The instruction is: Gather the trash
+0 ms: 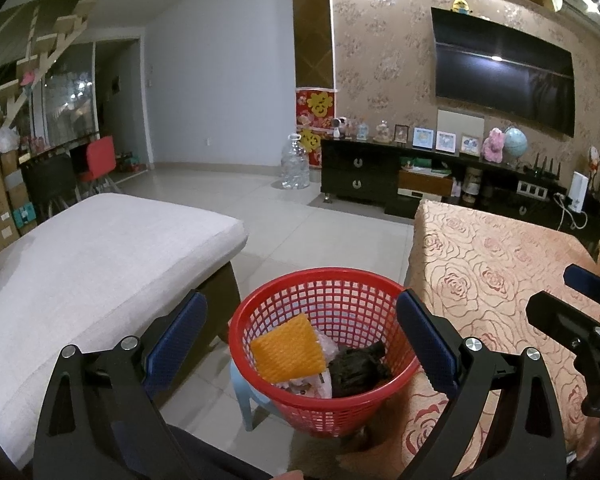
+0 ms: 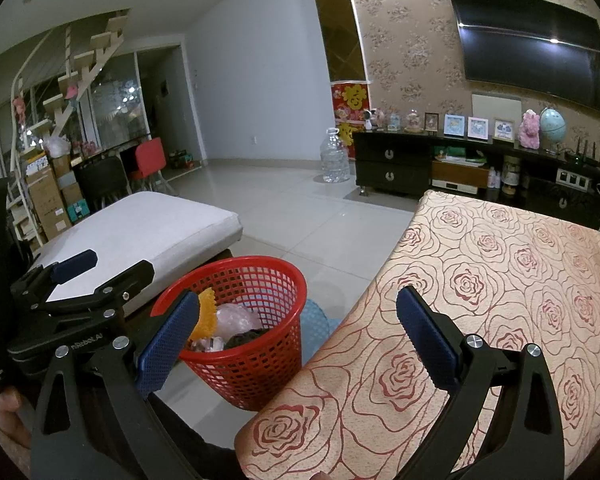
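The left gripper [image 1: 300,332] hung spread wide and empty at the bottom centre of its view, directly above the red basket [image 1: 320,408], which stood on a pale blue stool [image 1: 246,396] on the tiled floor. Inside the basket lay an orange foam net [image 1: 286,348], clear plastic wrap [image 1: 326,346] and a dark crumpled lump [image 1: 358,372]. The right gripper [image 2: 298,334] was also spread and held nothing, over the near edge of the rose-patterned tablecloth [image 2: 500,280], with the basket at lower left of that frame. A white cushioned seat [image 1: 92,260] sat left of the basket.
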